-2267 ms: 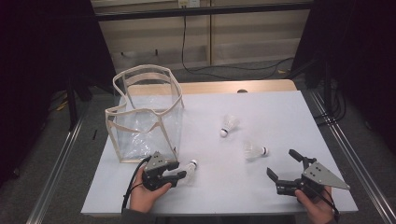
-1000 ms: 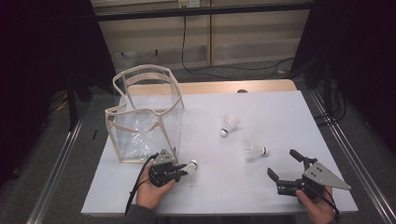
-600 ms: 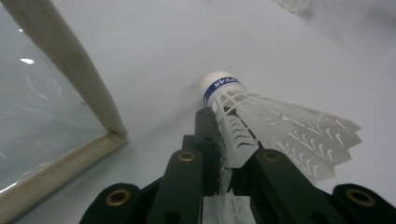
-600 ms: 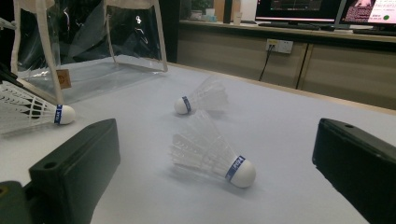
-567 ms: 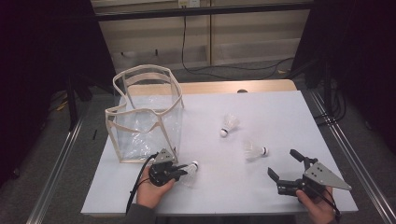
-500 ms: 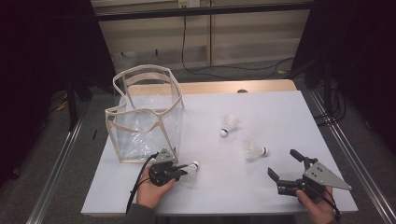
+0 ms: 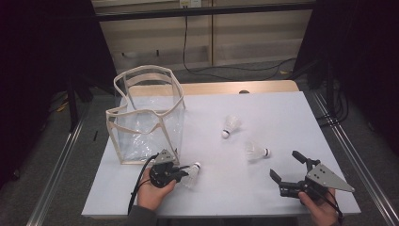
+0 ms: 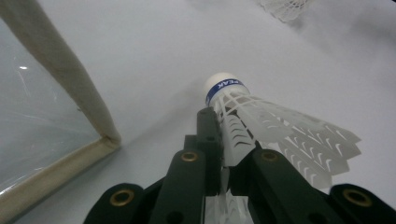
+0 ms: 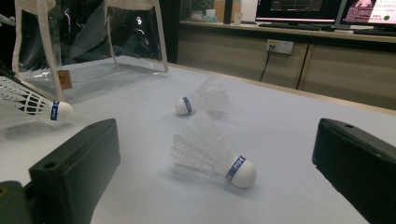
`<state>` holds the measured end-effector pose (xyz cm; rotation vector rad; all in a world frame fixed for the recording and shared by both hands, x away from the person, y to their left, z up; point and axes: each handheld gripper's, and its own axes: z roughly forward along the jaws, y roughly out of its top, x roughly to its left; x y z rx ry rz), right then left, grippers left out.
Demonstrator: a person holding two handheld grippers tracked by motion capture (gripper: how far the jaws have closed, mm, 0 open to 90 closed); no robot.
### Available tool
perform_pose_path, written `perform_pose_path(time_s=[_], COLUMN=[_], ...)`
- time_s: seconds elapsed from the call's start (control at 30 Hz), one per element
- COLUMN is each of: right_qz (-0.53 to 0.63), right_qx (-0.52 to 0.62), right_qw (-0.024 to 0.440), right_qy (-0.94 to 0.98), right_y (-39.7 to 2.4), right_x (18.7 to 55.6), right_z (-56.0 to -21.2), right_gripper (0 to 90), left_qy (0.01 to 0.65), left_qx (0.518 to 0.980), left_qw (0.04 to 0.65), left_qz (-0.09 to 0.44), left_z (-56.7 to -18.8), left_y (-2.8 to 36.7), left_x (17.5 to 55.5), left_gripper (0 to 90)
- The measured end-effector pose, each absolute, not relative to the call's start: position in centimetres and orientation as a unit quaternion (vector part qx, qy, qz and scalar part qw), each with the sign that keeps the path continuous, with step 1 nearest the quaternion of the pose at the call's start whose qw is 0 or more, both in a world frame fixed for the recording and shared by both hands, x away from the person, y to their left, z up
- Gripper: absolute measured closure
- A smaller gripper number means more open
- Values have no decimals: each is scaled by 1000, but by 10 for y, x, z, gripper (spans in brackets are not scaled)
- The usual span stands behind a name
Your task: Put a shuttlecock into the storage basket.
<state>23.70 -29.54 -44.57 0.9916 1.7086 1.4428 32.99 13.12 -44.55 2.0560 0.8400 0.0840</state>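
Observation:
A white shuttlecock (image 7: 190, 173) with a blue band lies at the table's front left, and my left gripper (image 7: 181, 173) is shut on its skirt. In the left gripper view the jaws pinch the feathers of the shuttlecock (image 8: 261, 116) just behind the cork, which points away from my left gripper (image 8: 229, 140). My right gripper (image 7: 284, 165) rests open at the front right with nothing between its jaws. Two loose shuttlecocks lie mid-table: one (image 7: 255, 151) just ahead of the right gripper (image 9: 217, 137), the other (image 7: 231, 125) farther back.
A clear plastic bag (image 7: 146, 117) with beige trim stands open-topped on the white table (image 7: 282, 108), just behind the left hand. Its lower seam (image 8: 70, 93) runs close beside the left jaws. Dark floor and metal rails flank the table.
The left jaws have closed on the shuttlecock at the front left. Both hands have stayed where they were, and the two loose shuttlecocks have not moved.

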Motion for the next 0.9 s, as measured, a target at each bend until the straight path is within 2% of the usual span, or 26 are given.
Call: perform_pose_path(time_s=[0.9], right_qz=[558], right_qx=[383], right_qw=[340], right_qy=[653], right_y=[-297], right_x=[236], right_z=[-446], right_gripper=[7], left_qy=[328], left_qx=[832], left_qw=[447], left_qz=[-19], left_z=[-418], left_y=[120], left_x=[329], left_gripper=[883])
